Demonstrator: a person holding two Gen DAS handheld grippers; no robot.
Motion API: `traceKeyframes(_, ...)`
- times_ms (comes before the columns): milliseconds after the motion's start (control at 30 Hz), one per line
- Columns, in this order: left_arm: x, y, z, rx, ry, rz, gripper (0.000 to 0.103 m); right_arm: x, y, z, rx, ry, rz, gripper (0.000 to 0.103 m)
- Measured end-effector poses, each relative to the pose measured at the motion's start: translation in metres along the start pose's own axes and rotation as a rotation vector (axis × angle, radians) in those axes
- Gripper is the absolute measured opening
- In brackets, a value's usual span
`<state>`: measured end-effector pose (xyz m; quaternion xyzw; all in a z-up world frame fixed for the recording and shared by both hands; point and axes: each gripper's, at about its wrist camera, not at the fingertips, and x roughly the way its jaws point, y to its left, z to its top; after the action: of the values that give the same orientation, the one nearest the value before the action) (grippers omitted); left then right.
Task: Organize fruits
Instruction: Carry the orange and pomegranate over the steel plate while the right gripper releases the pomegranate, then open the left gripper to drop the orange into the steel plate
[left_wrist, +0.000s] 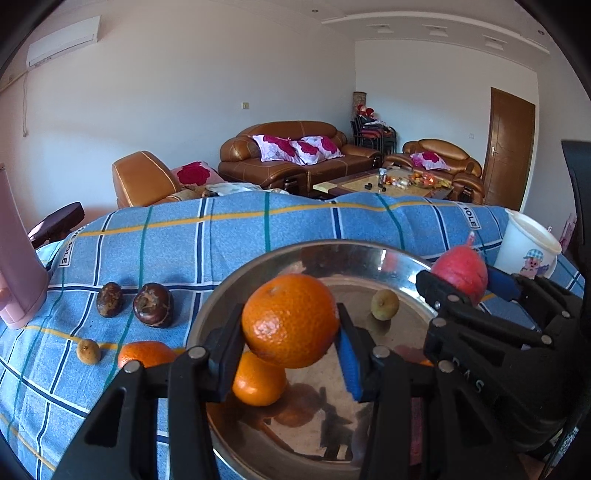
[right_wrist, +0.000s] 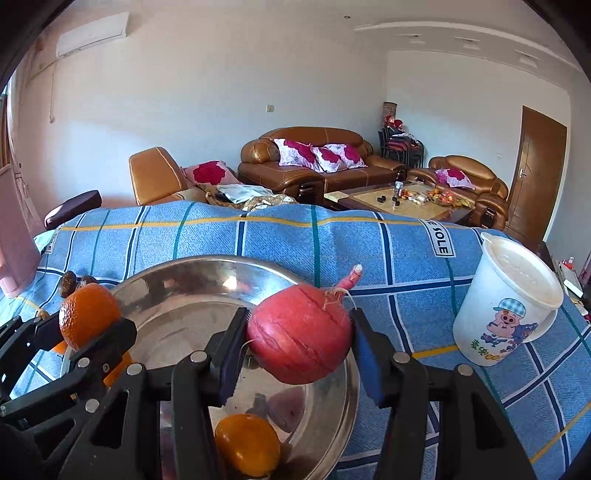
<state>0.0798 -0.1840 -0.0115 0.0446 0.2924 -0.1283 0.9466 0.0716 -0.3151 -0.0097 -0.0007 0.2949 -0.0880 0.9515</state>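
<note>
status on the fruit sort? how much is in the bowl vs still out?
Done: one orange and a small greenish fruit lie in the steel bowl. In hand: the left gripper holds an orange over the bowl, and the right gripper holds a red fruit over it. Left on the cloth: two dark brown fruits, another orange and a small brownish fruit.

Cup (right_wrist: 508, 314) right of bowl (right_wrist: 177, 280) (apparently apart)

left wrist: close above steel bowl (left_wrist: 369, 254), facing table's far edge, sofa (left_wrist: 291, 155) beyond | right wrist: same heading, just rightward | shared: steel bowl (right_wrist: 184, 273), blue checked cloth (right_wrist: 406, 266), sofa (right_wrist: 317, 158)
</note>
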Motion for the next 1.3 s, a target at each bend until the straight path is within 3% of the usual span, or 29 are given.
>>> traceKeyframes(233, 0.01, -0.006, 0.002, 0.002, 0.036, 0.039, 0.047, 0.015, -0.002, 0.001, 0.007, 0.055, 0.03, 0.056)
traceKeyframes(667, 0.027, -0.001, 0.002, -0.033, 0.121, 0.041, 0.047, 0.028, 0.001, -0.002, -0.007, 0.13, 0.064, 0.056)
traceKeyframes(1033, 0.024, -0.003, 0.004, -0.033, 0.1, 0.042, 0.05, 0.025, -0.004, -0.001, 0.023, 0.128, 0.093, 0.056)
traceKeyframes(1233, 0.007, 0.002, 0.01, -0.024, 0.005, 0.109, 0.078, 0.012, -0.015, 0.0, 0.095, 0.073, 0.121, 0.057)
traceKeyframes(1300, 0.001, 0.008, 0.013, -0.048, -0.022, 0.114, 0.092, 0.006, -0.02, 0.001, 0.124, 0.04, 0.114, 0.062)
